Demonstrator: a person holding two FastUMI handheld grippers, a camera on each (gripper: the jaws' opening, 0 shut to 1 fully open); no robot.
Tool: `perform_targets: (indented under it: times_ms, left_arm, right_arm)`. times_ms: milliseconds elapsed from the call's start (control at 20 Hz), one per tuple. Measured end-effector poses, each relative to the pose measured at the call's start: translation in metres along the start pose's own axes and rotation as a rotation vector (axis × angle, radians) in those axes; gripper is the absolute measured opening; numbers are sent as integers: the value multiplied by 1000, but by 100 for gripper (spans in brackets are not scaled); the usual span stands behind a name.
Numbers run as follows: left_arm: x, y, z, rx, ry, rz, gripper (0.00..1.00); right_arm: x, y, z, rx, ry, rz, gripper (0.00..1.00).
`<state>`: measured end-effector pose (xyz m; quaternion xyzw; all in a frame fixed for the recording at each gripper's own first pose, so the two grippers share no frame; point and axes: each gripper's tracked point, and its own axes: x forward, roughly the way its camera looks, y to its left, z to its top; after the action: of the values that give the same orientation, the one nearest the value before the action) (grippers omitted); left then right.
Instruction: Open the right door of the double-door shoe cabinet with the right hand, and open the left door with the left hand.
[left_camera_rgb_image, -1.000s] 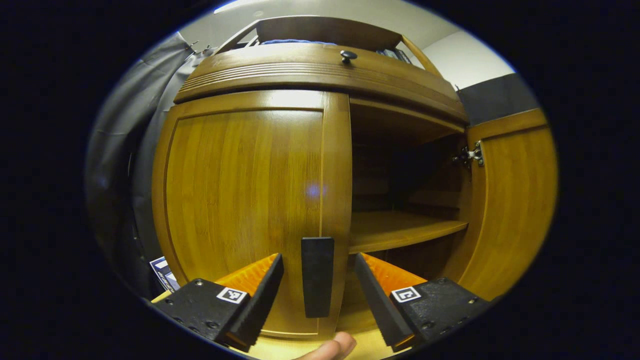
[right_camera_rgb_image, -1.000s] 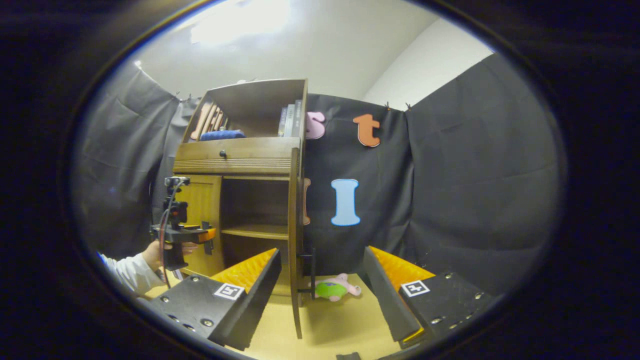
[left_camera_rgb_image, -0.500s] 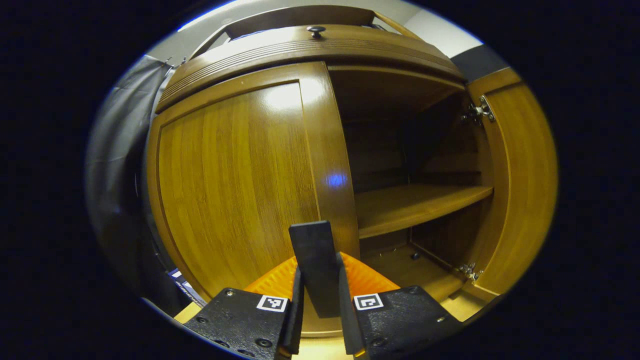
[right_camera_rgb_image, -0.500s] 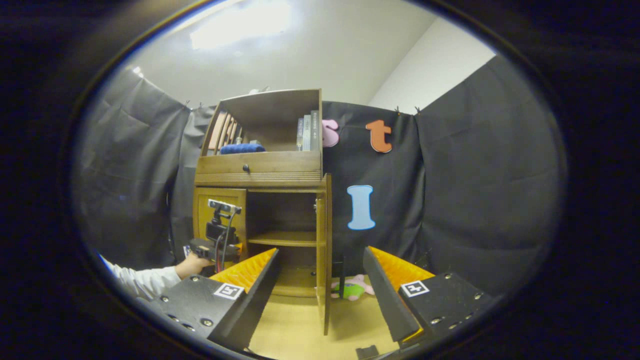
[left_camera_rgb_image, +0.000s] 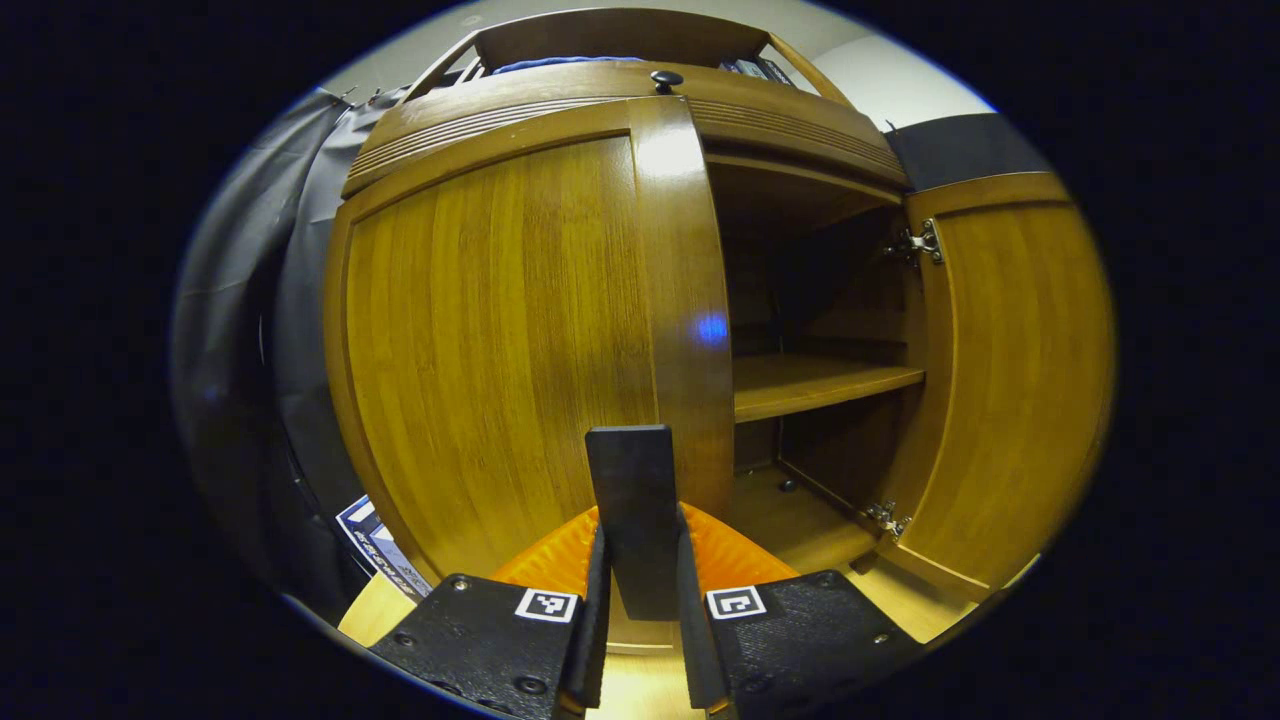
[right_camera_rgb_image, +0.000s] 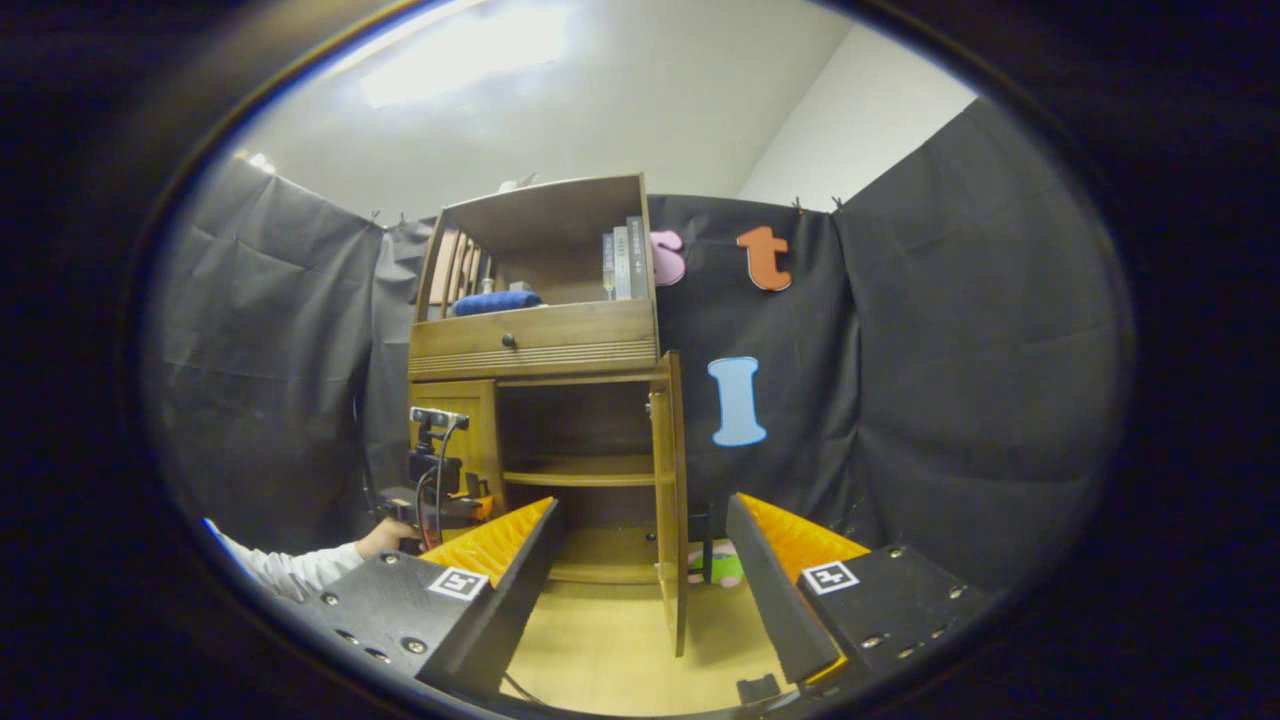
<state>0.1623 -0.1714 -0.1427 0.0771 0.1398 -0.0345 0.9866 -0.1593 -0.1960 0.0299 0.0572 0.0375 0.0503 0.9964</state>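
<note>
At the front of the shoe cabinet (right_camera_rgb_image: 545, 400), the left gripper (left_camera_rgb_image: 640, 590) now has its jaws pinched on the dark handle (left_camera_rgb_image: 632, 520) of the left door (left_camera_rgb_image: 510, 340); a second ago those jaws stood spread on either side of the handle, and half a second ago they had just closed on it. Since then the left door's free edge looks to have come slightly forward of the cabinet frame, so the pull has probably begun, though the door is far from open. The right door (left_camera_rgb_image: 1005, 370) already stands swung wide, showing the inner shelf (left_camera_rgb_image: 815, 380) and its hinges (left_camera_rgb_image: 915, 243).

In the right gripper view the right gripper (right_camera_rgb_image: 640, 560) hangs well back from the cabinet with its jaws spread and nothing between them, and it has drawn farther off over the last second; the right door (right_camera_rgb_image: 668, 490) is seen edge-on, pointing out over the pale surface (right_camera_rgb_image: 600, 650). A hand (right_camera_rgb_image: 385, 535) in a white sleeve holds the left gripper (right_camera_rgb_image: 440, 500) low at the left door.

That leaves half the task done: the right side is finished, and what remains is to swing the left door out around its hinge while the grip on the handle holds.
</note>
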Motion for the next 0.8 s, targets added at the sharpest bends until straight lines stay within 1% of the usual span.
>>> perform_targets:
  times_ms: [250, 300, 400, 600, 650, 700, 750, 800]
  left_arm:
    - [0, -2, -3, -23, -2, -62, 34]
    - [1, -2, -4, -18, 0, -71, 33]
    - [0, -3, 1, -12, -31, -93, 33]
    - [-2, -4, 1, -15, -35, -114, 34]
    - [-2, -5, 1, -14, -37, -119, 32]
    - [-2, -4, 2, -15, -40, -127, 33]
    - [-2, -6, 1, -21, -42, -134, 34]
    - [-2, -6, 1, -26, -41, -136, 34]
  right_arm:
    - [7, 19, -5, -35, 22, 33, 98]
    - [9, 23, -7, -40, 28, 36, 98]
    - [11, 27, -7, -39, 31, 37, 98]
    - [20, 40, -8, -20, 34, 59, 98]
    - [22, 44, -8, -24, 36, 65, 98]
    - [23, 47, -9, -27, 37, 68, 95]
    - [24, 50, -9, -30, 37, 74, 98]
    - [26, 55, -9, -31, 37, 79, 98]
